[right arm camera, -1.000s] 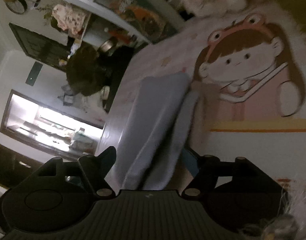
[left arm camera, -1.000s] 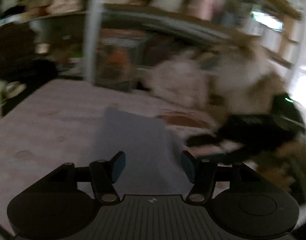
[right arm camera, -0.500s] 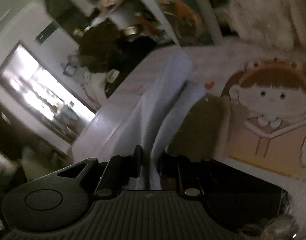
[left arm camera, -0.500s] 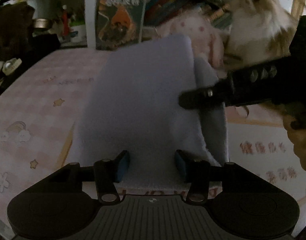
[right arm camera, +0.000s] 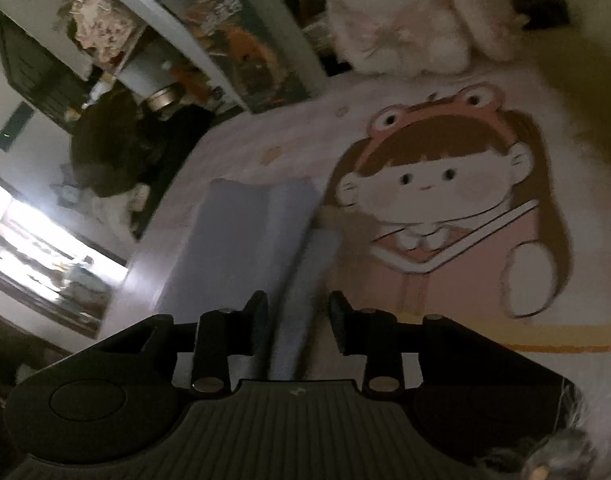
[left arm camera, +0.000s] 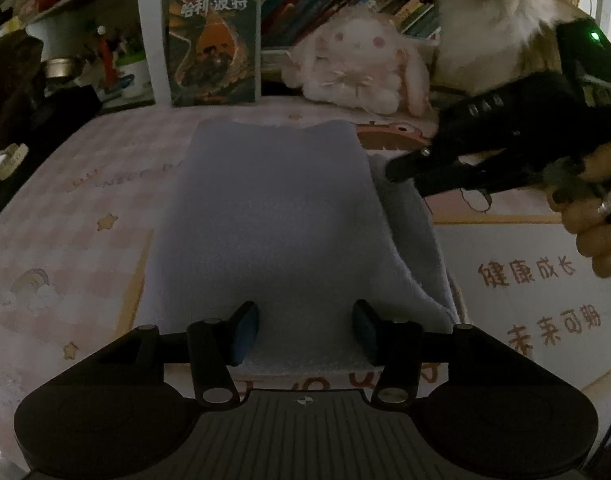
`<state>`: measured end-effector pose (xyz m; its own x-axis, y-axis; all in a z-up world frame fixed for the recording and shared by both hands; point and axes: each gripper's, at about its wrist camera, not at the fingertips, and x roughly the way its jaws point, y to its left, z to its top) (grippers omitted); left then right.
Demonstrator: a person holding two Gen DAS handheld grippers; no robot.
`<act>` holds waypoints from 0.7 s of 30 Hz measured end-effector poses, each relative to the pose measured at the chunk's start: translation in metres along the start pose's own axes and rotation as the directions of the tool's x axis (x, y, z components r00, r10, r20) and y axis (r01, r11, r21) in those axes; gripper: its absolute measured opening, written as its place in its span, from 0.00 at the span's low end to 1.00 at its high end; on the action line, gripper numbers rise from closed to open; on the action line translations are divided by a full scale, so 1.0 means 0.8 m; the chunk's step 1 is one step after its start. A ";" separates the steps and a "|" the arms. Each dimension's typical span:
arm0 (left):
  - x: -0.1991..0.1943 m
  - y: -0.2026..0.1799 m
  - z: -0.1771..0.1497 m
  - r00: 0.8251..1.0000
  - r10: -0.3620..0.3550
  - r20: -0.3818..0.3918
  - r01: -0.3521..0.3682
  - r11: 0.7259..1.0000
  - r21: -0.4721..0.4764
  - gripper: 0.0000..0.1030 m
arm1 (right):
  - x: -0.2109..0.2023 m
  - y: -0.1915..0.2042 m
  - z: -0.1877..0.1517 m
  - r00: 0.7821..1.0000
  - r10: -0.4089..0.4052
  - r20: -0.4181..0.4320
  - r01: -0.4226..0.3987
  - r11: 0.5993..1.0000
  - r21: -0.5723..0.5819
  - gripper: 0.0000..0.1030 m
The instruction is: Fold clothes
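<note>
Item: folded pale blue garment (left arm camera: 273, 216), lying flat on a pink printed blanket (left arm camera: 77, 208). Its long axis runs from the near edge toward the far shelf; the near hem sits by the left gripper, the far end shows two soft humps. A second, lower layer sticks out along its right side.

Left gripper (left arm camera: 303, 330): jaws apart over the near hem, cloth seen between the pads; whether the pads touch it cannot be told.

Right gripper (right arm camera: 295, 316): jaws have just been opening, released, with the garment's right-hand fold lying between them, no pad pressing. In the left wrist view it comes in from the right, blurred, held by a hand (left arm camera: 597, 220) cut off at the frame edge.

Far side: plush rabbit (left arm camera: 357, 68), a long-haired cat (left arm camera: 489, 12) partly out of frame, an upright book (left arm camera: 213, 40), a shelf of books (left arm camera: 345, 0). The left background is dark and hard to make out.
</note>
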<state>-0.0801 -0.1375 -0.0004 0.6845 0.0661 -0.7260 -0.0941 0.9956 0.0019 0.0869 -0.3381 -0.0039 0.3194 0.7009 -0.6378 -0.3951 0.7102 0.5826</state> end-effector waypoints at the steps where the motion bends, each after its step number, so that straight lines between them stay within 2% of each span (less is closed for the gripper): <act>1: -0.008 0.003 0.005 1.000 0.003 0.028 -0.003 1.000 -0.019 0.51 | -0.006 -0.002 -0.001 1.000 -0.006 0.005 0.006 1.000 -0.003 0.40; 3: -0.025 0.010 0.014 0.996 0.012 0.090 -0.006 0.998 -0.062 0.52 | -0.017 -0.005 -0.005 1.000 -0.012 0.014 0.012 1.000 -0.004 0.45; 7: -0.042 0.025 0.026 0.984 0.049 0.173 -0.028 0.992 -0.120 0.53 | -0.038 -0.007 -0.018 1.000 -0.020 0.017 0.020 1.000 0.004 0.47; 9: -0.035 0.026 0.028 0.985 0.067 0.161 -0.048 0.992 -0.115 0.53 | -0.045 0.000 -0.026 1.000 -0.013 0.017 0.013 1.000 -0.010 0.47; 12: -0.008 0.017 0.022 0.996 0.053 0.077 -0.048 0.996 -0.072 0.53 | -0.048 0.021 -0.032 1.000 0.021 0.008 -0.020 0.997 -0.073 0.47; 14: 0.017 0.000 0.008 0.997 0.075 0.006 -0.075 0.997 0.012 0.53 | -0.045 0.035 -0.032 0.999 0.043 -0.001 -0.043 0.993 -0.113 0.45; 16: 0.022 -0.021 -0.004 0.992 0.120 0.033 -0.123 0.987 0.107 0.54 | -0.035 0.042 -0.031 0.997 0.066 -0.027 -0.069 0.990 -0.121 0.45; 21: 0.017 -0.015 -0.003 0.995 0.101 0.026 -0.102 0.993 0.058 0.54 | 0.004 0.045 -0.038 0.993 0.052 -0.103 -0.063 0.992 -0.106 0.45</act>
<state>-0.0715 -0.1486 -0.0122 0.6901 0.1681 -0.7039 -0.1215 0.9858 0.1163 0.0474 -0.3120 -0.0005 0.2074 0.7265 -0.6551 -0.5035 0.6534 0.5653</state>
